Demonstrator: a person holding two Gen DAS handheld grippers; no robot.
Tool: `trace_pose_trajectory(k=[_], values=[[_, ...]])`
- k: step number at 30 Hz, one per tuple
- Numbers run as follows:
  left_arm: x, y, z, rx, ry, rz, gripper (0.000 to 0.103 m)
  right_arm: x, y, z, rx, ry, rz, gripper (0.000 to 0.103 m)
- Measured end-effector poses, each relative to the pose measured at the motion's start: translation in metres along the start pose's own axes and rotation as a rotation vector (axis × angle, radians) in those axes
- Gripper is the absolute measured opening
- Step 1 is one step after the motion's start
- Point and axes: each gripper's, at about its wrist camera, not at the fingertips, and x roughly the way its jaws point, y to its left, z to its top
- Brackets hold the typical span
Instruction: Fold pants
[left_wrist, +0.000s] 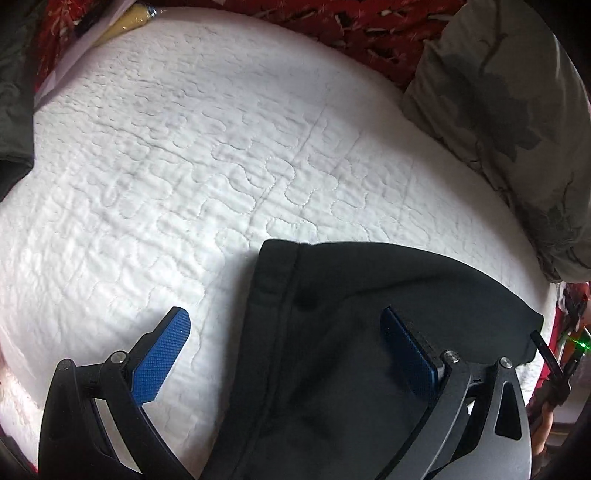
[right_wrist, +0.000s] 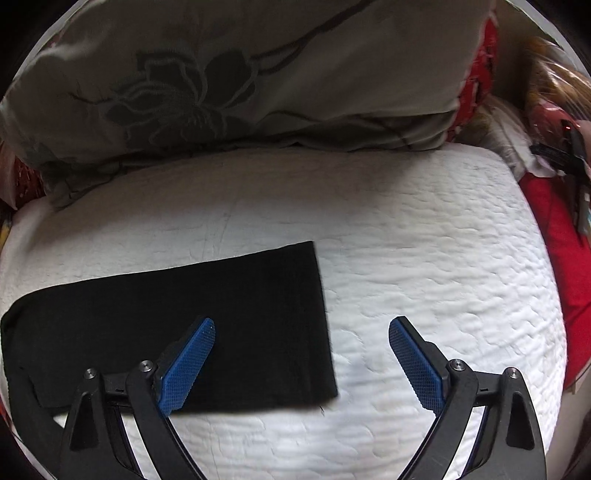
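Left gripper (left_wrist: 284, 325): spread wide, blue pads far apart, nothing clasped; poised over the edge of the pants.
Left pads: one blue pad (left_wrist: 162, 360) above bare quilt, the other (left_wrist: 408, 354) above black cloth.
Right gripper (right_wrist: 301, 338): likewise released, jaws parted, empty.
Right pads: left-hand pad (right_wrist: 188, 365) over the black cloth, right-hand pad (right_wrist: 415, 362) over white quilt; contact with either surface hard to judge.
Pants (right_wrist: 177, 317): black, lying flat on the quilt as a long folded strip; hemmed end square and neat, between the right gripper's pads. From the left wrist view (left_wrist: 332, 350), a stitched hem band along one edge, a few soft wrinkles.
Quilt (left_wrist: 184, 166): white, stitched in wavy lines, beneath the pants.
Pillow (right_wrist: 240, 74): grey-green with a dark flower print, at the far edge of the quilt, apart from the pants.
Red patterned fabric (left_wrist: 369, 26): beyond the quilt.
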Motion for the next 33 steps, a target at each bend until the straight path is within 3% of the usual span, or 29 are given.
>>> trace_pose_trajectory(k=[2,5,7,8,9,10,15,22,28,33], values=[[0.006,0.0,0.002,-0.007,0.006,-0.02,0.102,0.007,0.002,0.001,0.004,0.016,0.009,0.087],[0.014,-0.006,0.007,-0.006,0.024,-0.03,0.084,0.008,0.004,0.0,0.023,-0.006,0.05,0.077],[0.013,-0.012,0.007,0.008,0.013,-0.012,0.06,0.006,0.005,-0.001,0.014,-0.016,0.081,0.059],[0.013,-0.017,0.006,0.02,0.011,0.009,0.043,0.004,0.005,-0.001,0.002,-0.023,0.071,0.048],[0.013,-0.02,0.005,0.031,0.013,0.022,0.034,0.002,0.005,-0.001,-0.011,-0.026,0.075,0.026],[0.012,-0.025,0.005,0.036,0.014,0.024,0.032,0.001,0.004,-0.002,-0.019,-0.025,0.102,0.015],[-0.011,-0.044,-0.006,0.067,-0.047,0.075,0.03,-0.023,-0.001,-0.008,-0.041,-0.081,0.121,0.012],[-0.07,-0.046,-0.038,0.071,-0.124,0.075,0.029,-0.076,-0.008,-0.023,-0.057,-0.169,0.138,0.012],[-0.115,-0.032,-0.069,0.043,-0.202,0.049,0.029,-0.116,-0.023,-0.063,-0.038,-0.224,0.164,0.012],[-0.124,-0.006,-0.11,0.015,-0.236,0.029,0.029,-0.134,-0.043,-0.114,0.009,-0.232,0.198,0.012]])
